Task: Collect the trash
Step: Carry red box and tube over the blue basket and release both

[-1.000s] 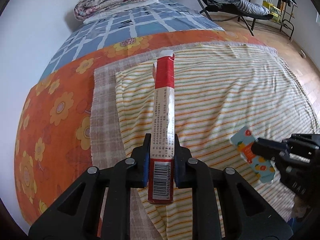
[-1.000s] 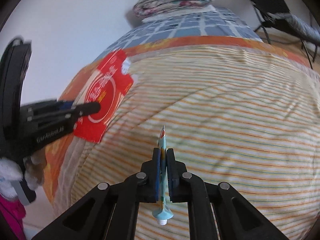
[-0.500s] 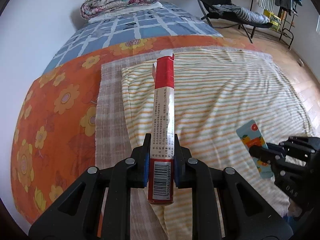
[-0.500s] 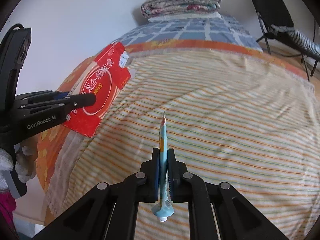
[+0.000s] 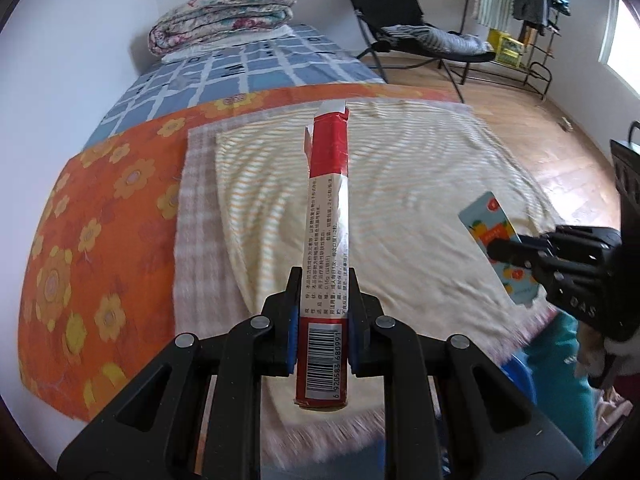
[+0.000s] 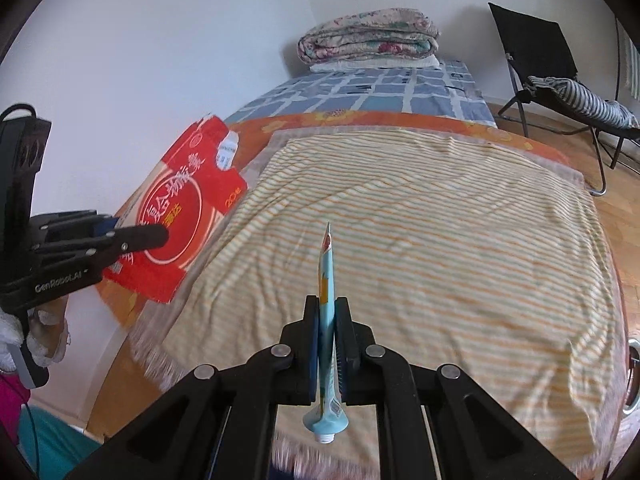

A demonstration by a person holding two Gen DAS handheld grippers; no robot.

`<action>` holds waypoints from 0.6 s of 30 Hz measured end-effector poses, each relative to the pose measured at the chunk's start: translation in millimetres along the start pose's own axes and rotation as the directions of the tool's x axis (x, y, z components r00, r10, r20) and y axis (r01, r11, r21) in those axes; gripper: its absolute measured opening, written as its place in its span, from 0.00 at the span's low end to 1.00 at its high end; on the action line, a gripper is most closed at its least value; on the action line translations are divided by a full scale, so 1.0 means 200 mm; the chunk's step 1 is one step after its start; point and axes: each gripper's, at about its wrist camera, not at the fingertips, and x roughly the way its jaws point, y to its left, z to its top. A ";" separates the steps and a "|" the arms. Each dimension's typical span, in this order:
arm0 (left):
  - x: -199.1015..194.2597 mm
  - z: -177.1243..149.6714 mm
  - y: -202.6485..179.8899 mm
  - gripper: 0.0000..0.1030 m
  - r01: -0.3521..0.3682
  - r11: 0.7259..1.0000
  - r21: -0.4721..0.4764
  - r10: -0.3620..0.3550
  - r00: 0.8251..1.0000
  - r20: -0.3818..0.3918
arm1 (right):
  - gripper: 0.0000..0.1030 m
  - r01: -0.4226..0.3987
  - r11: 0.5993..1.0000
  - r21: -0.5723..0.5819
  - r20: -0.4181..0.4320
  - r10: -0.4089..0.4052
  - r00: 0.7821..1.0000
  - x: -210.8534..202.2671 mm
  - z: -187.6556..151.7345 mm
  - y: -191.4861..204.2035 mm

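Observation:
My left gripper [image 5: 322, 280] is shut on a flattened red and white carton [image 5: 327, 216] with a barcode, held edge-on above the foot of the bed. The carton's red face [image 6: 188, 208] and the left gripper [image 6: 160, 236] show at the left of the right wrist view. My right gripper [image 6: 327, 310] is shut on a flattened light-blue tube [image 6: 326, 280], its cap end toward the camera. In the left wrist view the tube [image 5: 496, 244] and the right gripper [image 5: 496, 248] are at the right, past the bed's edge.
The bed carries a striped yellow sheet [image 5: 420, 184], an orange flowered cover [image 5: 100, 208], a blue checked sheet [image 5: 248, 68] and a folded quilt [image 5: 220, 32] at the head. A black folding chair [image 5: 400, 20] stands on the wooden floor [image 5: 560, 140]. Teal fabric [image 5: 564, 368] lies below at the right.
Both grippers have pulled back from the bed toward its foot and risen, each still holding its piece of trash. The bed's fringe edge now shows below them.

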 end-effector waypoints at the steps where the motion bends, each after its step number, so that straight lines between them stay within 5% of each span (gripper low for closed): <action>1: -0.04 -0.04 -0.03 0.16 0.008 1.000 0.000 -0.008 1.000 0.003 | 0.05 0.000 1.000 -0.005 0.002 0.000 1.000 -0.02 -0.02 0.00; 18: -0.27 -0.58 -0.45 0.16 0.111 0.993 0.035 -0.109 0.992 -0.056 | 0.05 0.014 1.000 -0.010 0.005 -0.014 1.000 -0.38 -0.50 -0.02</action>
